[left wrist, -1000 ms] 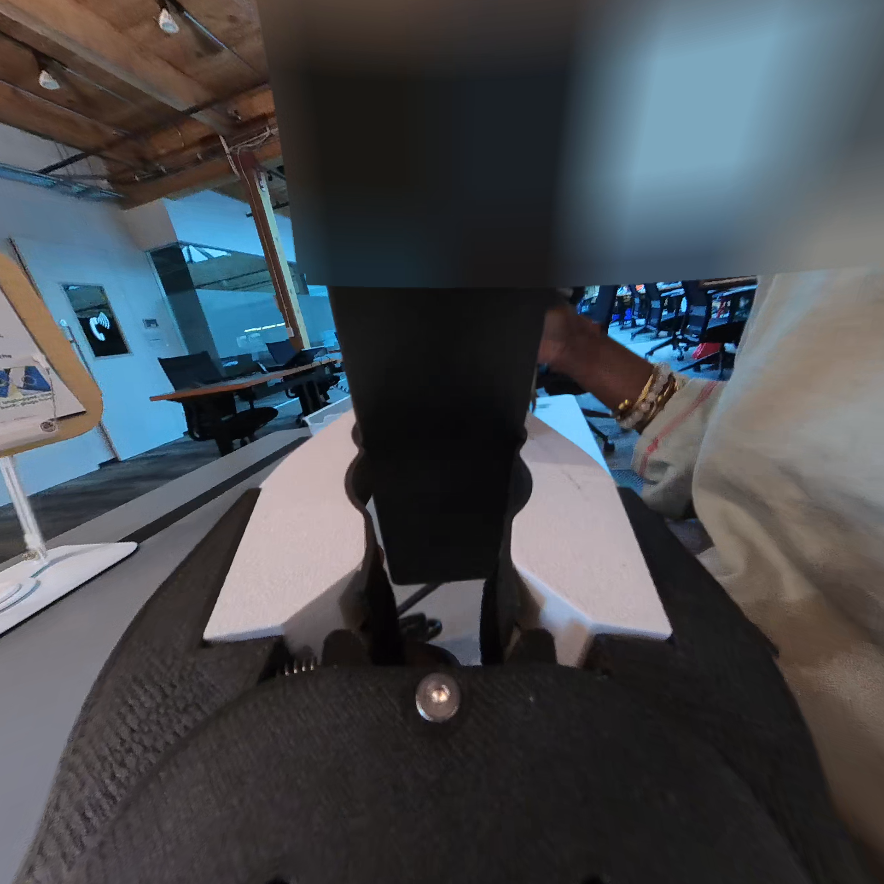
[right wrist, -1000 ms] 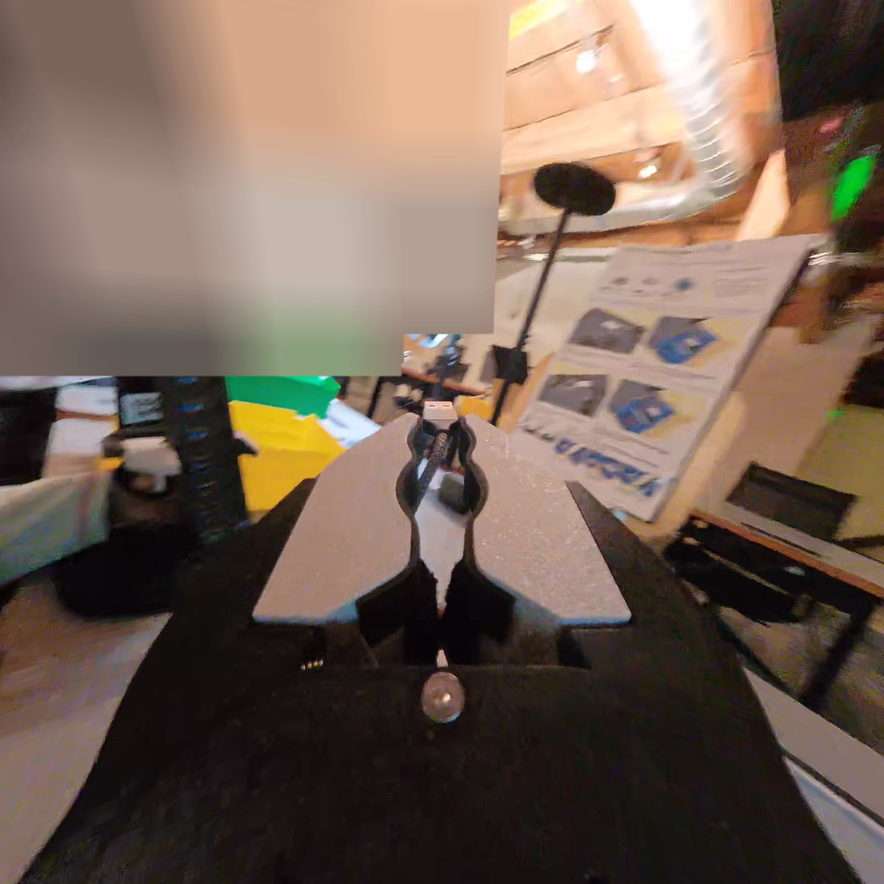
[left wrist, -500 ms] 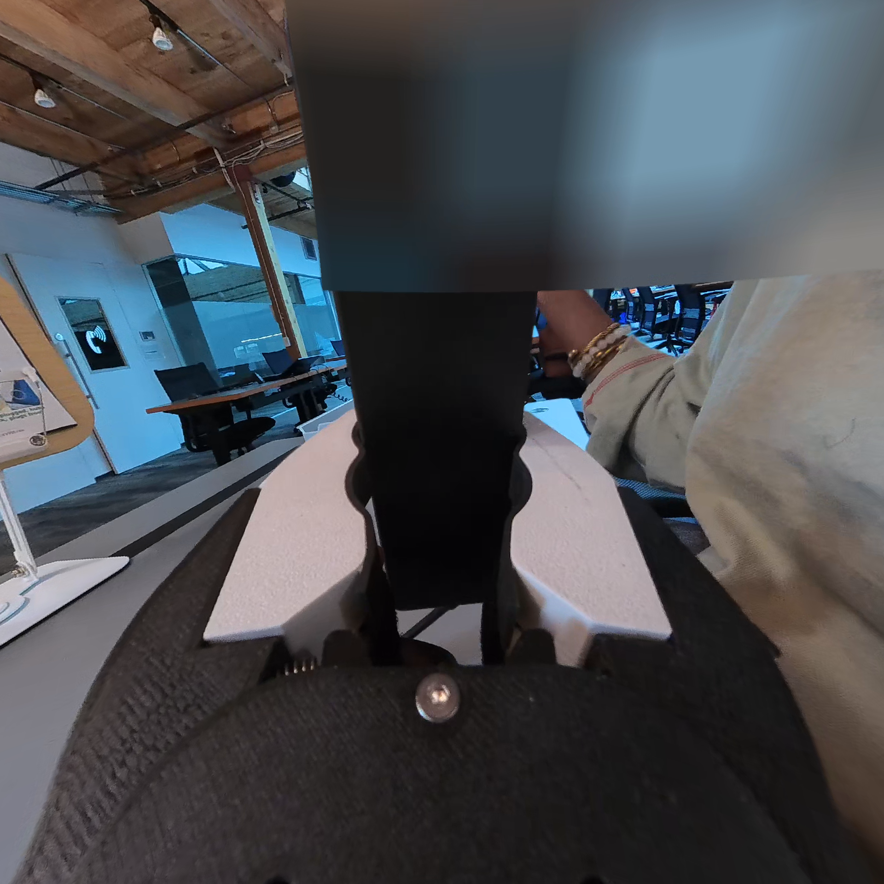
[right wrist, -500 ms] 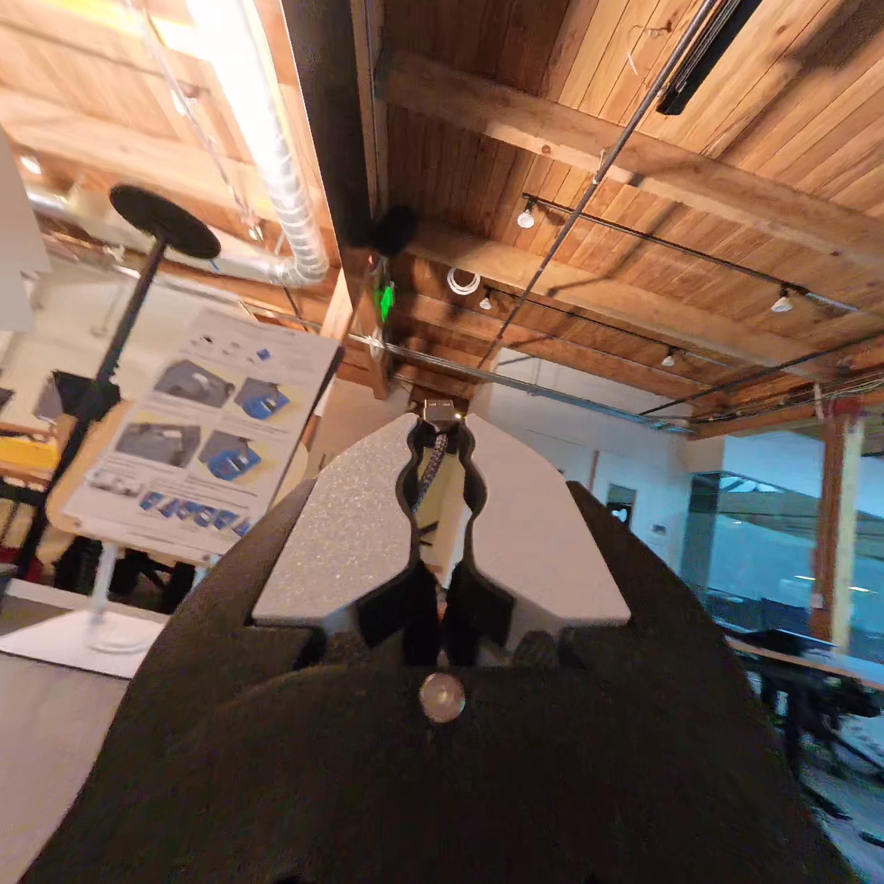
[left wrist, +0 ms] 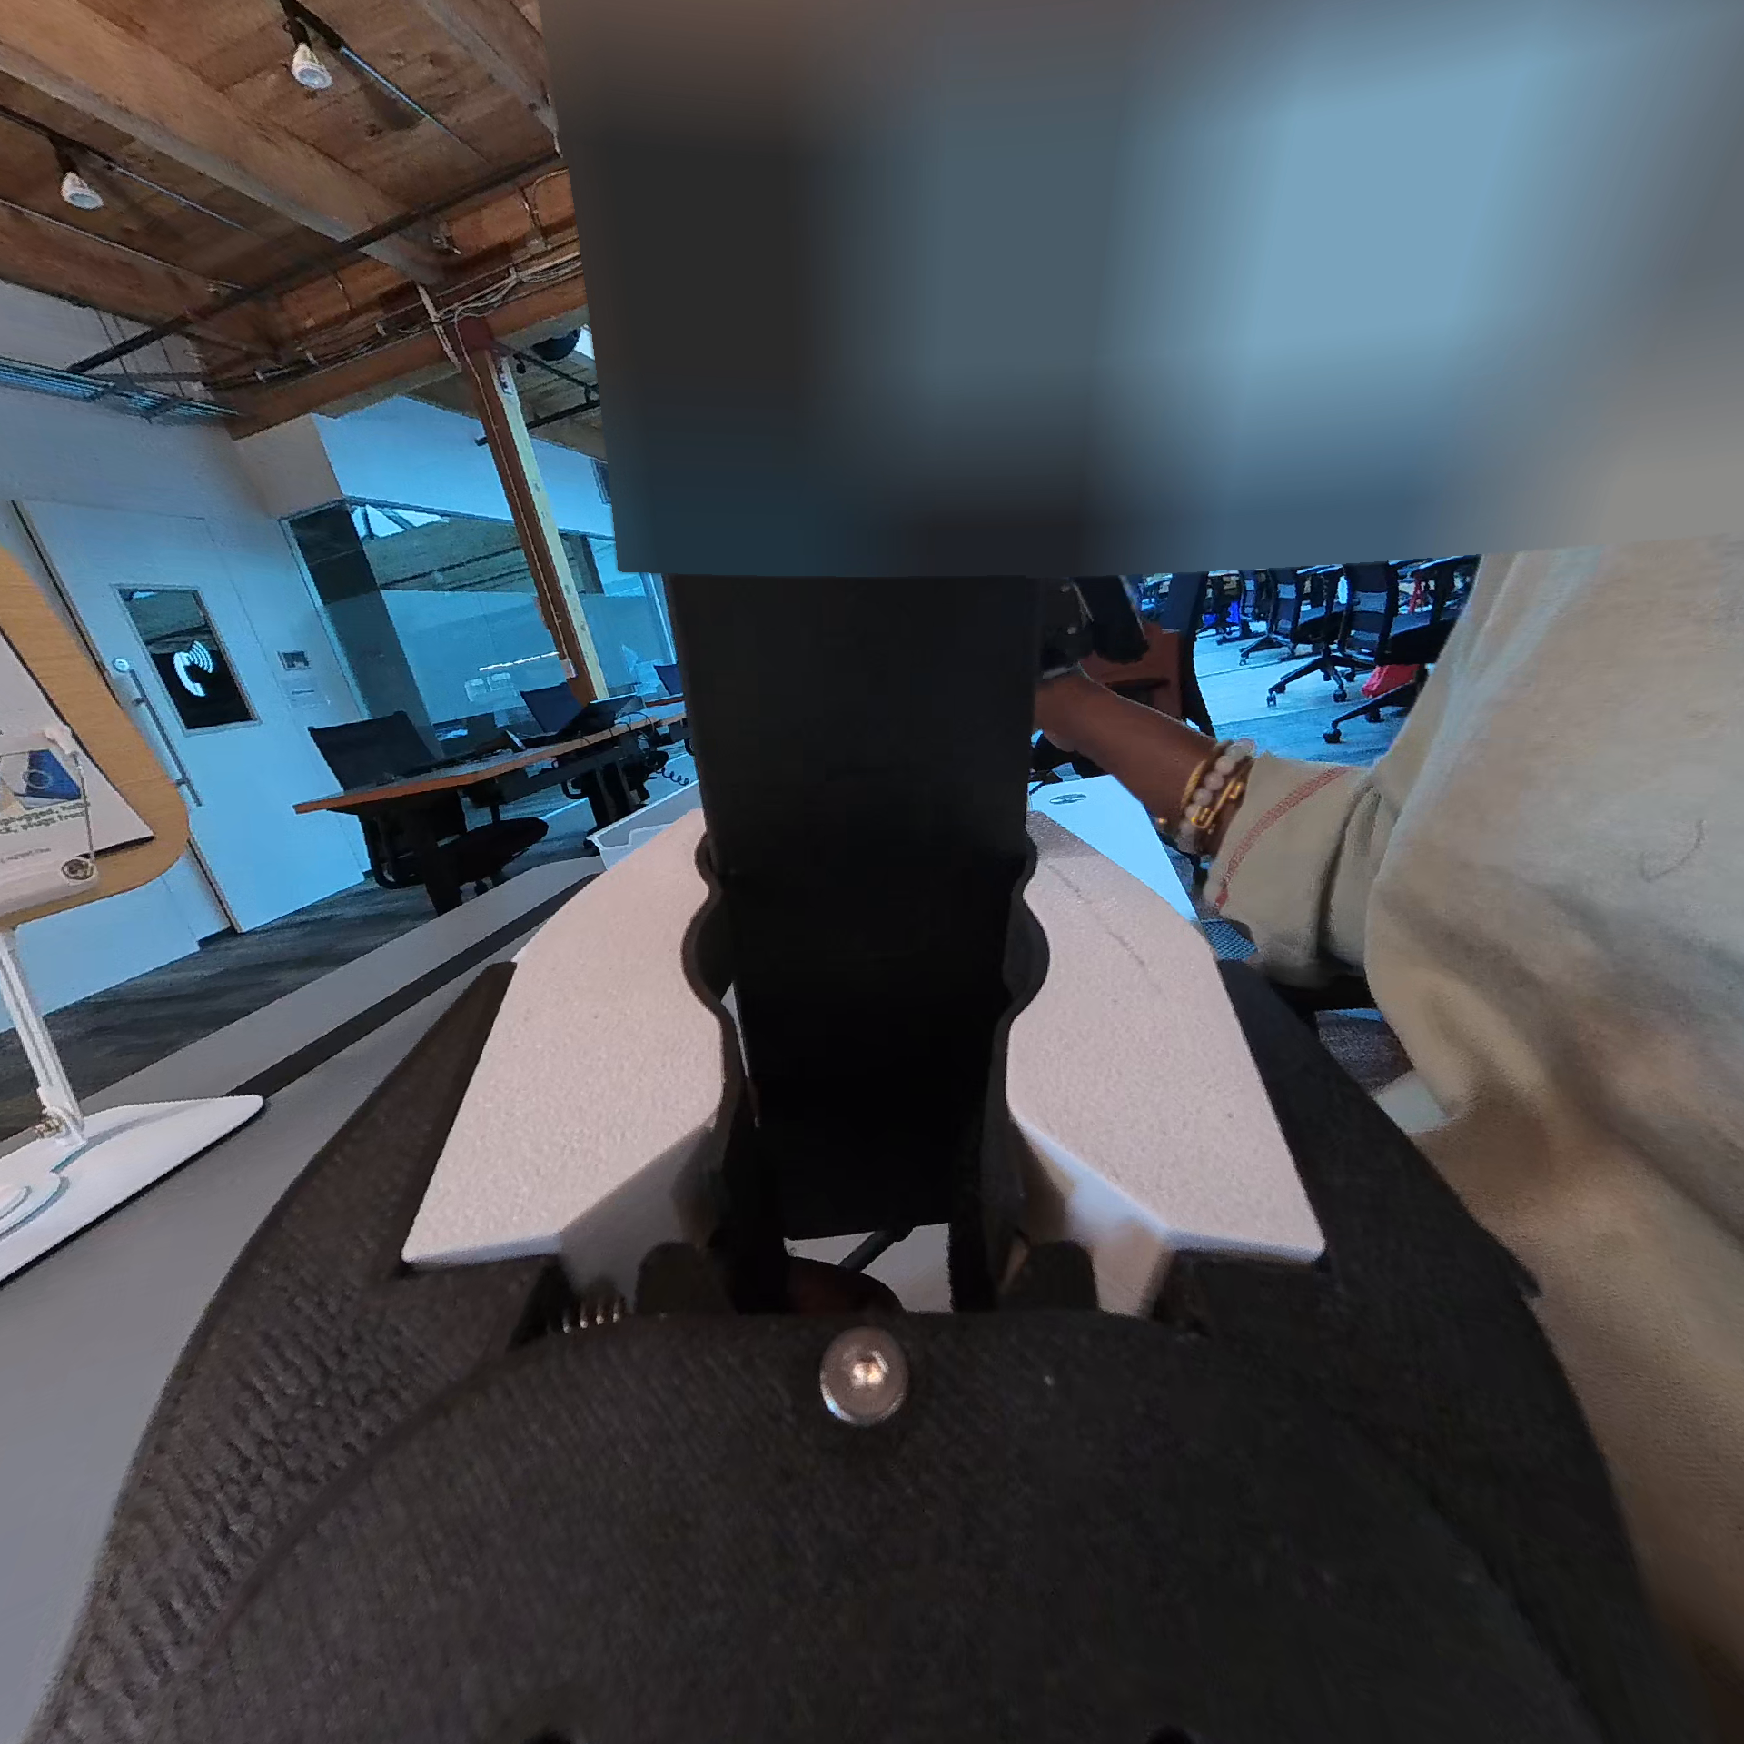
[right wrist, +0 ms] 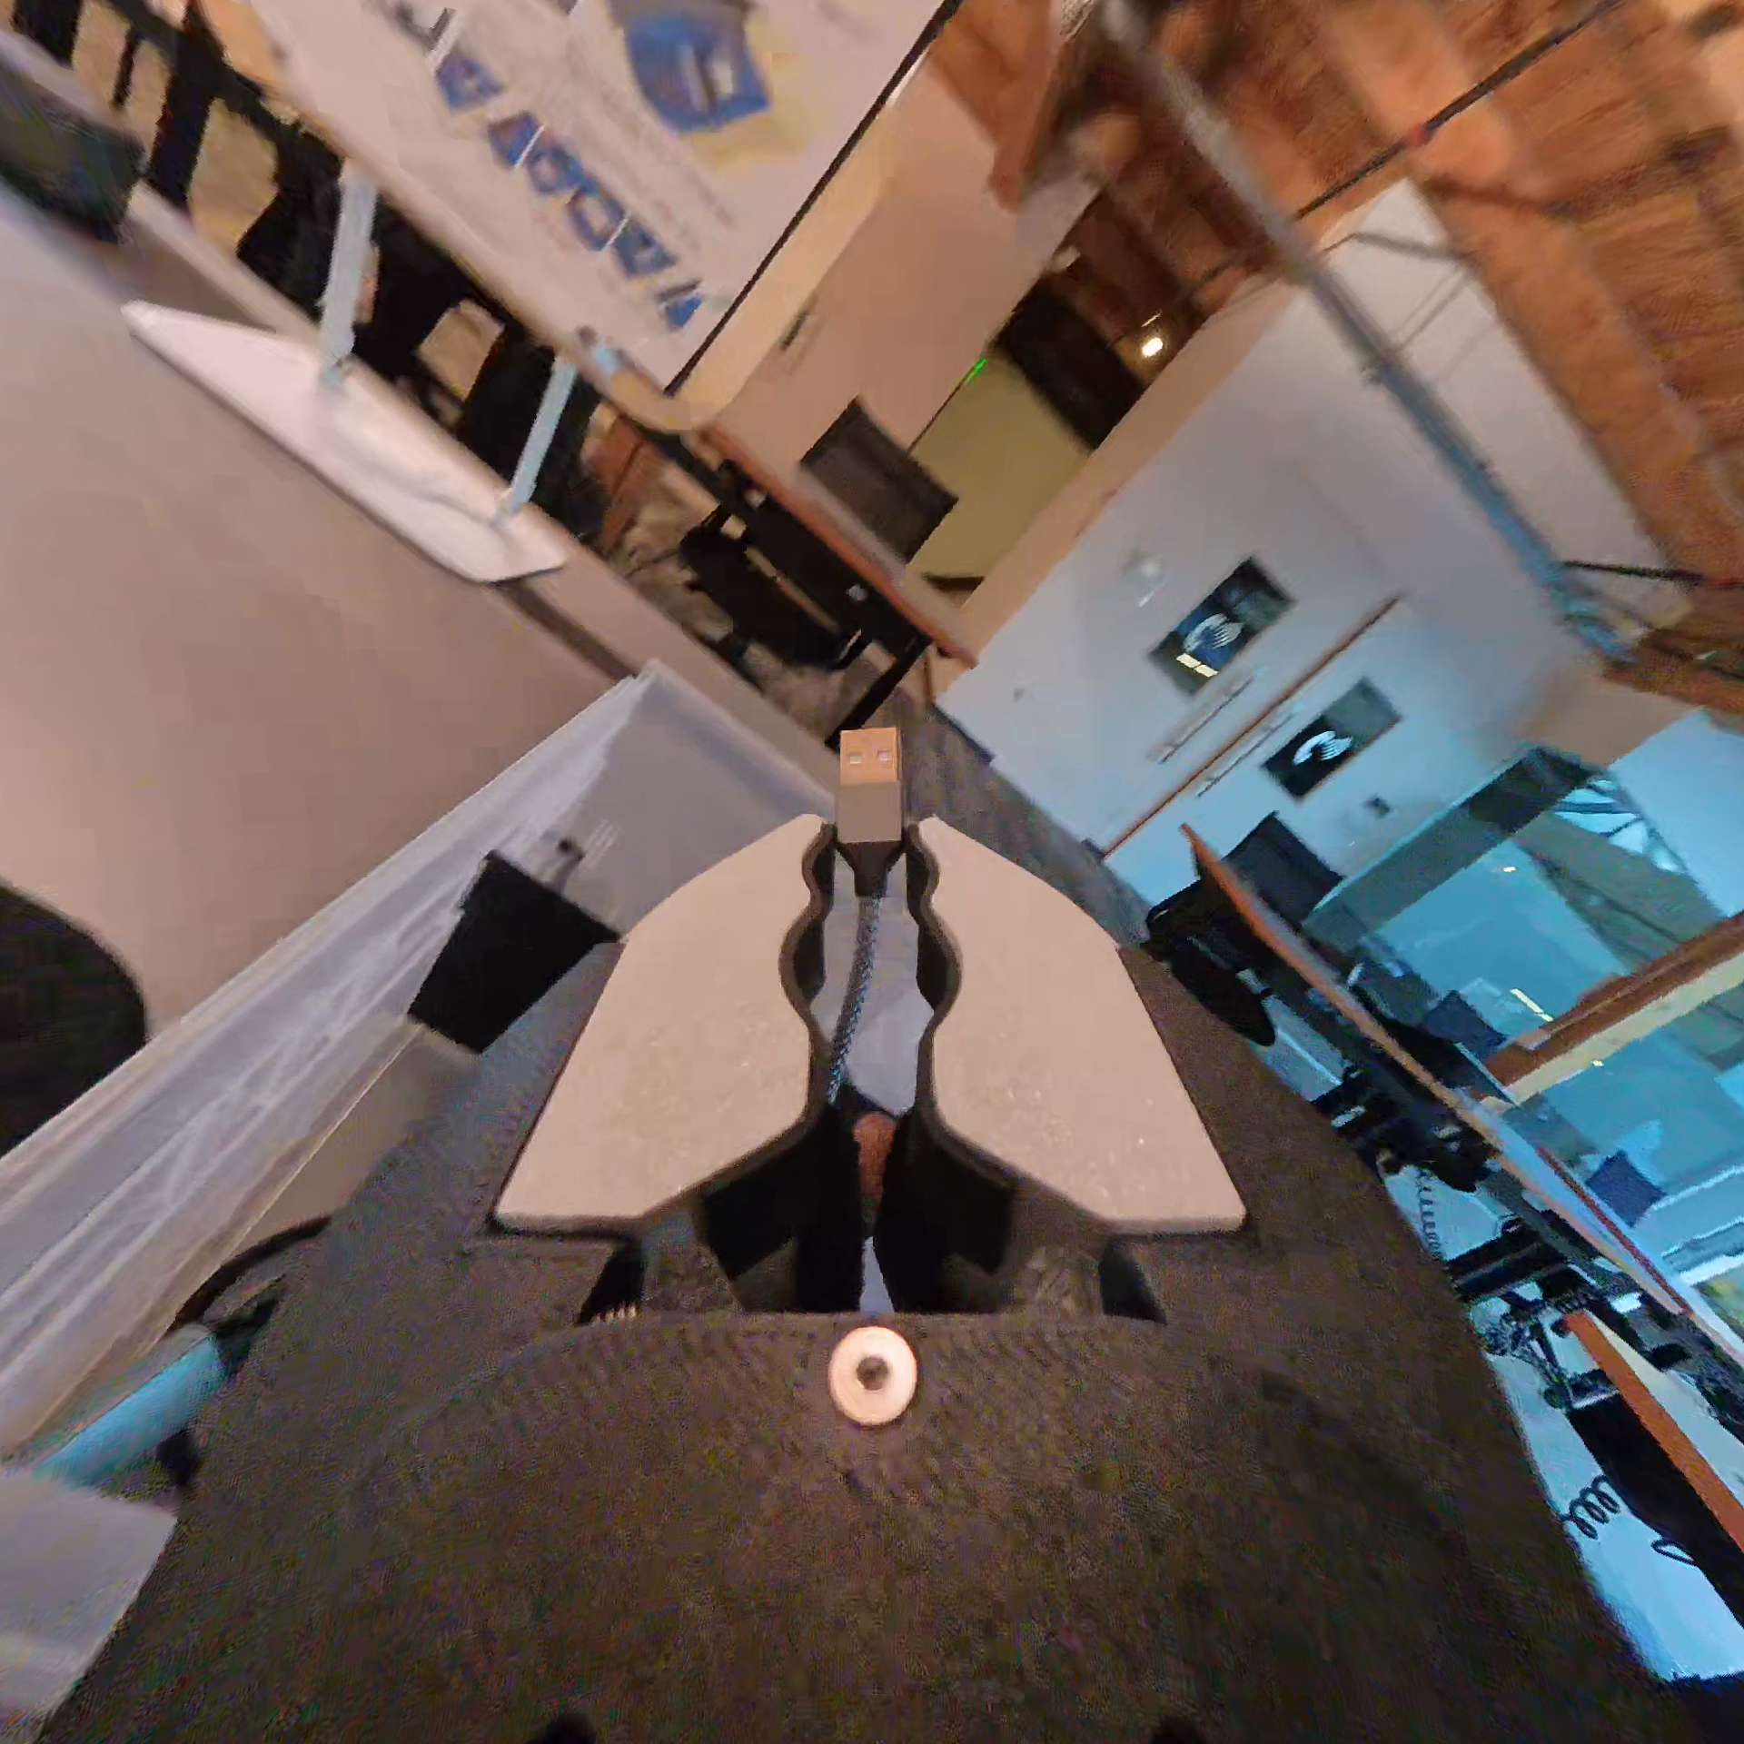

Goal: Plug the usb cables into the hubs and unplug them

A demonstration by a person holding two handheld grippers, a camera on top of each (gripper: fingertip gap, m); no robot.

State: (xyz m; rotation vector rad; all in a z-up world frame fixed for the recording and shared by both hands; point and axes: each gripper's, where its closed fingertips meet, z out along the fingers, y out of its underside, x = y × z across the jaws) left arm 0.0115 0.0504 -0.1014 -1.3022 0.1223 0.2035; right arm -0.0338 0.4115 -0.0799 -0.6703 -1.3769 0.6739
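Observation:
My left gripper [left wrist: 863, 849] is shut on a black USB hub [left wrist: 854, 812], a long flat bar that stands up between the white fingers; its top end is hidden behind a blurred patch. My right gripper [right wrist: 868, 835] is shut on a USB cable [right wrist: 854, 981] with a braided cord. The cable's silver plug [right wrist: 870, 788] sticks out past the fingertips, held up in the air. The right view is tilted. The hub does not show in the right view, and the cable does not show in the left view.
A person's sleeve [left wrist: 1529, 991] and wrist with bracelets [left wrist: 1213, 793] fill the right of the left view. A grey table [left wrist: 85, 1368] holds a white sign stand [left wrist: 113, 1142]. In the right view are a clear bin [right wrist: 311, 963], a sign board [right wrist: 585, 142], desks and office chairs.
My right gripper has swung and rolled with the cable, from facing the ceiling to a tilted view over the table and bin. My left gripper with the hub has barely moved. The person's arm shifted.

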